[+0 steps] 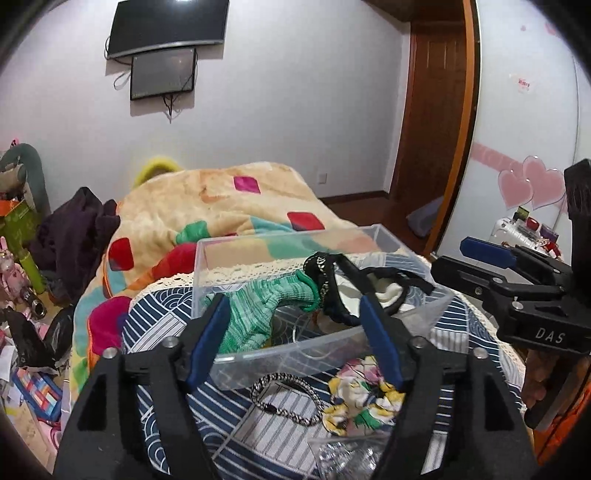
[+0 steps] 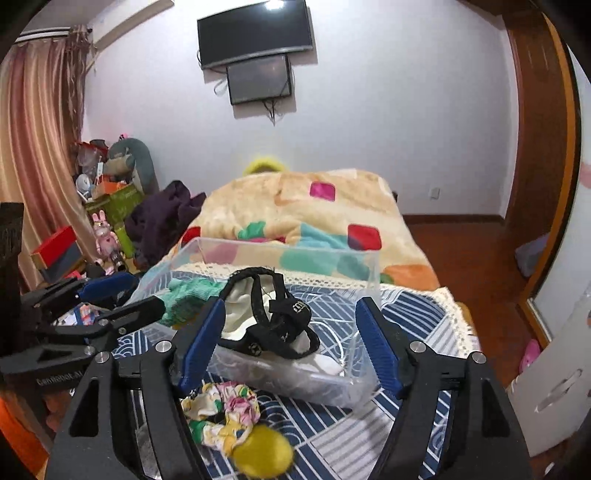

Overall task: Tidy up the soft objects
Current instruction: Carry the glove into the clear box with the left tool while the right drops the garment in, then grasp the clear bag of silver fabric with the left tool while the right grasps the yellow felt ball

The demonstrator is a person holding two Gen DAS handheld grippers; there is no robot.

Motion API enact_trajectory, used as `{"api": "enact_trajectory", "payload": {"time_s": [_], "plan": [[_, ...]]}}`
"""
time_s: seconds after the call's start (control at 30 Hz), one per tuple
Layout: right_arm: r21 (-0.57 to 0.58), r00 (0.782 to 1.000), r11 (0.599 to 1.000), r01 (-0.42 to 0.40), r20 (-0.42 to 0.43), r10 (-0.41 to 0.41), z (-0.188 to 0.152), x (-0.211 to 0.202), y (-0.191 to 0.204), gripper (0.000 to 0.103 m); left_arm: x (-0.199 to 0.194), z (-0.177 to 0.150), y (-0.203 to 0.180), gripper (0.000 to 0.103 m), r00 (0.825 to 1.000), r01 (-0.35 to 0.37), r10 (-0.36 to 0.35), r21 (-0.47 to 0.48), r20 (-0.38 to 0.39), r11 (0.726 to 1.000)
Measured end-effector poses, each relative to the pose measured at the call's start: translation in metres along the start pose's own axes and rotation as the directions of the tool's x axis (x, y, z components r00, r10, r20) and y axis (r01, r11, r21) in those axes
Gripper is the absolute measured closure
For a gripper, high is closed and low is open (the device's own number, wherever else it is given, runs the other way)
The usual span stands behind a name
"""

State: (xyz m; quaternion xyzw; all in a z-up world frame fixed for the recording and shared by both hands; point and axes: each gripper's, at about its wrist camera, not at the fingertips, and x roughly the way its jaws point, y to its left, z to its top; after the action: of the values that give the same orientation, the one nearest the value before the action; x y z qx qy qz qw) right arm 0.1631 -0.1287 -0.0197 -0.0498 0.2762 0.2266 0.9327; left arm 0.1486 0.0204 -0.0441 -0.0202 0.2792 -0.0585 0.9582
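On the bed there is 1 clear rectangular plastic bin (image 1: 291, 354) holding 1 green knitted sock (image 1: 258, 314) and 1 black-trimmed white garment (image 2: 273, 325). In front of it lie 1 floral fabric scrunchie (image 1: 364, 398), 1 silver chain bracelet (image 1: 286, 398) and 1 fuzzy yellow ball (image 2: 264, 452). The wall carries 2 dark flat screens (image 2: 255, 31). 2 pink hearts (image 1: 532, 186) decorate the wardrobe door.

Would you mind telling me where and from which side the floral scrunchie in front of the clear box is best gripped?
Grip the floral scrunchie across one bunched fold of its ring, coming straight down from above. It lies flat and crumpled on the patterned cloth, so there is no edge to slide under. The right gripper, jaws open, looks nearest. Keep clear of the metal bracelet beside it.
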Motion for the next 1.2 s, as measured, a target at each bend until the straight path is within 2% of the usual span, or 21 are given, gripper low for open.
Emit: {"api": "enact_trajectory", "payload": {"time_s": [0.13,0.23,0.43,0.63,0.8,0.9,0.97,1.0,1.07,1.2], "plan": [[-0.005,0.999,1.000,0.009,0.033,-0.009,-0.007,-0.014,0.000,0.021,-0.016,-0.009,-0.006,0.013,1.000,0.003,-0.003,0.009,0.019,1.000],[0.001,0.999,1.000,0.003,0.033,-0.003,-0.017,-0.020,-0.002,0.020,-0.019,-0.021,-0.012,0.012,1.000,-0.005,0.005,0.031,-0.002,1.000],[0.019,1.000,1.000,-0.016,-0.026,0.017,-0.041,-0.015,0.000,0.020,-0.014,-0.050,-0.021,0.008,0.997,0.016,-0.014,0.027,-0.078,1.000],[-0.008,0.995,1.000,-0.024,-0.099,0.023,-0.063,-0.003,0.005,0.021,-0.004,-0.081,-0.025,0.008,0.985,0.008,-0.004,0.024,-0.171,1.000],[0.000,0.987,0.999,-0.048,-0.156,0.047,-0.080,0.007,0.007,0.021,0.001,-0.098,-0.028,0.008,0.975,0.035,-0.034,0.000,-0.218,0.999],[0.020,0.981,0.998,-0.054,-0.187,0.057,-0.088,0.013,0.004,0.029,0.003,-0.107,-0.031,0.008,0.971,0.047,-0.050,-0.017,-0.234,0.999],[0.028,0.976,0.998,-0.063,-0.206,0.068,-0.091,0.017,0.004,0.038,0.007,-0.113,-0.032,0.008,0.966,0.059,-0.065,-0.031,-0.250,0.998],[0.032,0.972,0.997,-0.074,-0.219,0.079,-0.092,0.021,0.003,0.039,0.010,-0.114,-0.031,0.008,0.963,0.061,-0.069,-0.038,-0.259,0.997],[0.029,0.970,0.997,-0.077,-0.230,0.082,-0.094,0.024,0.005,0.048,0.011,-0.117,-0.032,0.009,0.965,0.055,-0.064,-0.042,-0.255,0.998],[0.053,0.962,0.991,-0.124,-0.239,0.133,-0.097,0.025,0.006,0.063,0.007,-0.118,-0.034,0.025,0.969,0.058,-0.064,-0.032,-0.238,0.998]]}}
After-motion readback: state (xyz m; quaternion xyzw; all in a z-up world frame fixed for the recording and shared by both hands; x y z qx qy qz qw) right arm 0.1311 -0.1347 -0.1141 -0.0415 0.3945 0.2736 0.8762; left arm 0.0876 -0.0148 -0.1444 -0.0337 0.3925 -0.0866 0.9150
